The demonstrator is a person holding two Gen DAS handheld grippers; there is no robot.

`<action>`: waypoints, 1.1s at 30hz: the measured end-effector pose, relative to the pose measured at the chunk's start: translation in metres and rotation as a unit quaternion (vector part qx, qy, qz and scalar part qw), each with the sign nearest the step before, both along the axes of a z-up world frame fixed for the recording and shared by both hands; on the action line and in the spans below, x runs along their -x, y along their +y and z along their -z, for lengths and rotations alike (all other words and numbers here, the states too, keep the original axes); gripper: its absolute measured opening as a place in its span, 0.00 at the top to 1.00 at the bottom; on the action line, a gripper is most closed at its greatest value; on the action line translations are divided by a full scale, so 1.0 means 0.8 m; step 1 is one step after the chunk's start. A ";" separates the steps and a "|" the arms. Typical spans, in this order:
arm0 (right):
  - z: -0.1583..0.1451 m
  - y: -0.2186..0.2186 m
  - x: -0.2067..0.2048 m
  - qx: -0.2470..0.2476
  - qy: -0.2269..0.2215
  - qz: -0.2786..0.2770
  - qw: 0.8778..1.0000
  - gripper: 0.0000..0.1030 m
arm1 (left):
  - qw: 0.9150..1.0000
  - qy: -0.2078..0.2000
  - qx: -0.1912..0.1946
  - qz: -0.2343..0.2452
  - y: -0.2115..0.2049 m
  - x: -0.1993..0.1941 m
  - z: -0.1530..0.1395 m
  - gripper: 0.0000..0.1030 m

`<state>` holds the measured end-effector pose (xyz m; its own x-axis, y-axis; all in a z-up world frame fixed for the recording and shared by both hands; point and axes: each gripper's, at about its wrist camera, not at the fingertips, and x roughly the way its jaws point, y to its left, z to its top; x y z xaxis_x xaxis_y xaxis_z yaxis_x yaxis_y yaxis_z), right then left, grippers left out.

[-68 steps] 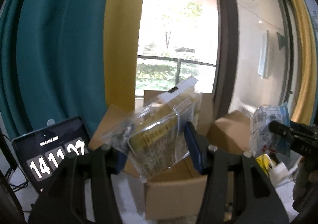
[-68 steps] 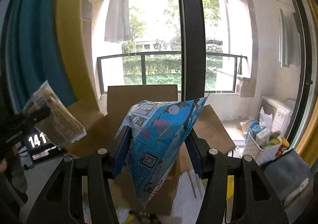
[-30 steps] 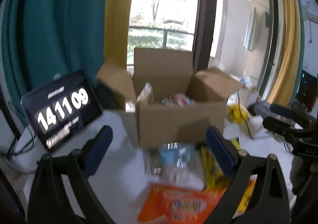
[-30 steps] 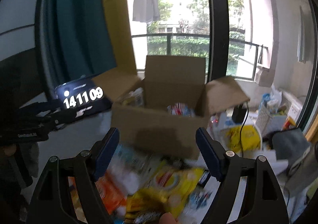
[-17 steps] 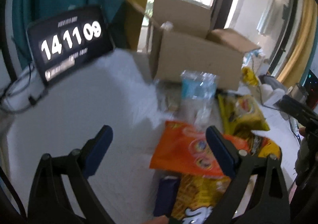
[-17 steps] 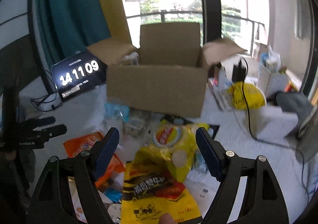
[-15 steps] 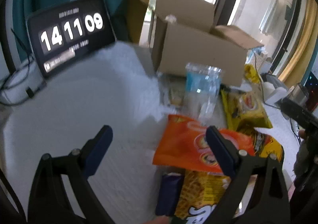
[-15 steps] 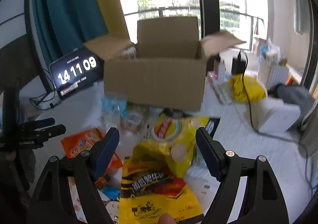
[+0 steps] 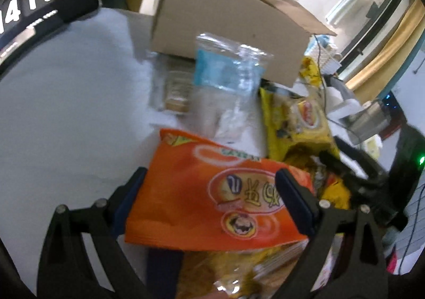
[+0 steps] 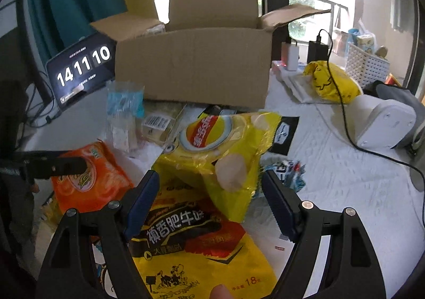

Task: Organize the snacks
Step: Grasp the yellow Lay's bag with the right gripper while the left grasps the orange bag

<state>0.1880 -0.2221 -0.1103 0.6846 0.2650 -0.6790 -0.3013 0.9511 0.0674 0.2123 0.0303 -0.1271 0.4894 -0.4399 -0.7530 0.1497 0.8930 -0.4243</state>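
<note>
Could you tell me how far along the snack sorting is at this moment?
Little shows inside the box from here. Both grippers are open and empty: the left gripper straddles the orange bag, the right gripper the yellow chip bag. Several packets remain on the table.

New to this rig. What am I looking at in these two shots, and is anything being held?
No robot here: a person holds a two-finger tool in each hand, each with a fisheye camera looking along its fingers.

Left-hand view: the left tongs are open, one finger on each side of an orange snack bag, not closed on it.

Right-hand view: the right tongs are open over a yellow chip bag and a yellow-and-black bag. Nothing is held.

Behind the snacks on the white table stand an open cardboard box and a clock screen. Two clear packets lie in front of the box.
</note>
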 end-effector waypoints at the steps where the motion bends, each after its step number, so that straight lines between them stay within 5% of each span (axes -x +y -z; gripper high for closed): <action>1: 0.003 0.002 -0.001 0.001 0.003 -0.003 1.000 0.20 | 1.000 -0.002 0.002 0.005 -0.005 -0.002 -0.002 0.07; 9: 0.008 0.002 -0.005 -0.005 0.013 -0.006 1.000 0.20 | 0.999 -0.009 -0.019 0.049 -0.042 -0.024 -0.001 0.09; 14: -0.002 -0.015 -0.014 -0.038 0.019 0.004 0.999 0.20 | 0.997 -0.016 -0.030 0.063 -0.051 -0.027 0.001 0.46; 19: -0.006 -0.019 -0.032 -0.052 0.020 0.017 0.998 0.20 | 0.996 -0.037 -0.032 0.069 -0.052 -0.017 -0.005 0.61; 24: 0.008 -0.018 -0.042 -0.066 0.044 0.019 0.997 0.58 | 0.995 -0.068 -0.030 0.071 -0.051 -0.001 -0.022 0.77; 29: -0.006 -0.014 -0.029 -0.057 0.015 0.015 0.998 0.75 | 0.992 -0.103 -0.034 0.067 -0.043 0.018 -0.044 0.79; 33: -0.026 -0.013 -0.017 -0.045 -0.016 0.012 0.999 0.79 | 0.988 -0.139 -0.037 0.055 -0.031 0.032 -0.070 0.82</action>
